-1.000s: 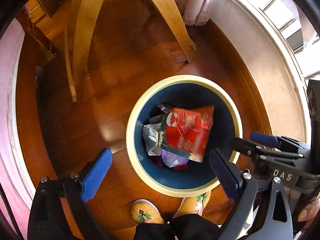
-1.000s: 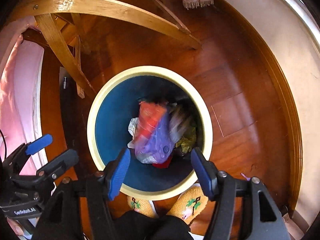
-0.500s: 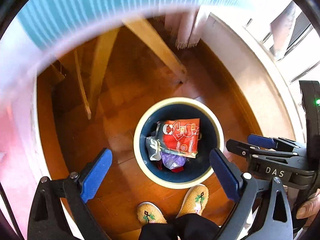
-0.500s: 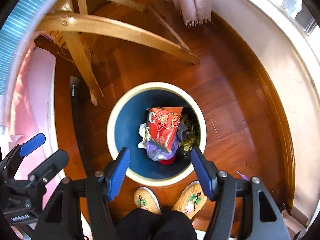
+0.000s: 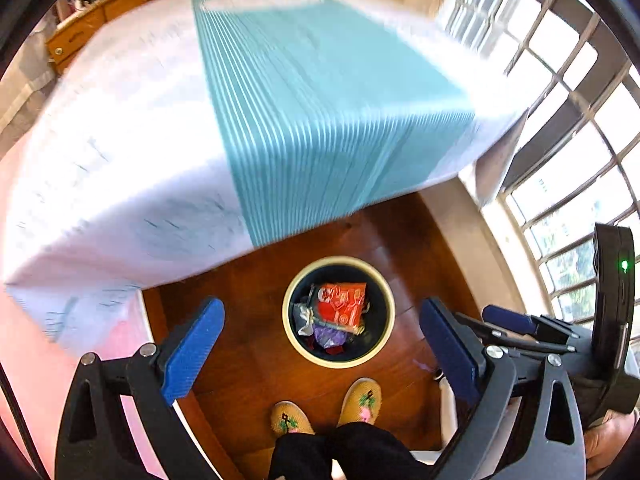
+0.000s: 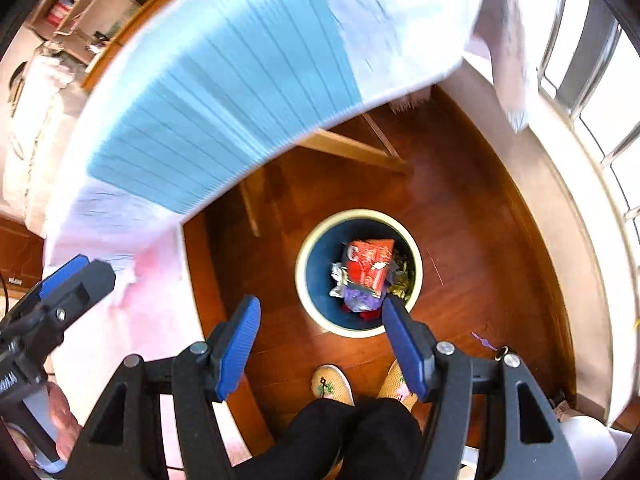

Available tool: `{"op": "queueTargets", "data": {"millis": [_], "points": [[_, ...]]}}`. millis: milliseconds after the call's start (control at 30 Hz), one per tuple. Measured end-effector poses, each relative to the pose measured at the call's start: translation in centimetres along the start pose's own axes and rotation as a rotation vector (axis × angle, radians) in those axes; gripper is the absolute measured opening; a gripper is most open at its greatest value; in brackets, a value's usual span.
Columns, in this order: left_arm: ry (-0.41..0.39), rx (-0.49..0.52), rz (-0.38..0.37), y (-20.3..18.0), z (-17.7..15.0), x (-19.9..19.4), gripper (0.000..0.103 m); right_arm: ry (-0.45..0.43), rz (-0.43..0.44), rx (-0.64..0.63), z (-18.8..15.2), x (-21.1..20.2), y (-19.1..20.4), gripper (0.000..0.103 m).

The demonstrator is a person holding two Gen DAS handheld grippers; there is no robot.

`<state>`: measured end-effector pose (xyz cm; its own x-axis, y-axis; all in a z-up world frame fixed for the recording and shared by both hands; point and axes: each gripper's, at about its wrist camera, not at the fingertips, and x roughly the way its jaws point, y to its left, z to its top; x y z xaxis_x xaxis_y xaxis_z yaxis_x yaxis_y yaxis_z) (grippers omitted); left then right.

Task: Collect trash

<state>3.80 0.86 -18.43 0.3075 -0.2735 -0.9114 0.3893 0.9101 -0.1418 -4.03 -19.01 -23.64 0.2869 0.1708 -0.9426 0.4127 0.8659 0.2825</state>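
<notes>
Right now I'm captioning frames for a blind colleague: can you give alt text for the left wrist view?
Seen from above, a round bin on a wooden floor holds a red wrapper and other trash. The open left gripper frames it, above two slippers. A blurred teal-striped tablecloth fills the upper half.

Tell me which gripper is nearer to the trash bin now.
The right gripper, by a little. Both hang open, high above the trash bin; it looks larger in the right view, whose right fingertip overlaps the rim. The left gripper frames it with floor on both sides.
</notes>
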Motion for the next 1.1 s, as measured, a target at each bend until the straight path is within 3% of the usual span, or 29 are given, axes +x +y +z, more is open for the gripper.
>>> {"op": "queueTargets", "data": {"millis": [300,567,800,1100], "points": [[-0.115,-0.086,0.058,0.1,3.5,-11.2,0.097,-0.100,0.022,-0.133,3.1,-11.0,5.2,0.064],[-0.189,-0.142,0.123,-0.4,5.3,-18.0,0.097,-0.195,0.032,-0.259,5.3,-18.7,8.7,0.068],[-0.211,-0.235,0.146,-1.0,5.2,-20.2,0.097,-0.269,0.028,-0.337,5.9,-22.2,10.4,0.071],[-0.246,-0.258,0.203,-2.5,4.3,-20.0,0.097,-0.290,0.005,-0.358,5.9,-23.1,10.2,0.072]]}}
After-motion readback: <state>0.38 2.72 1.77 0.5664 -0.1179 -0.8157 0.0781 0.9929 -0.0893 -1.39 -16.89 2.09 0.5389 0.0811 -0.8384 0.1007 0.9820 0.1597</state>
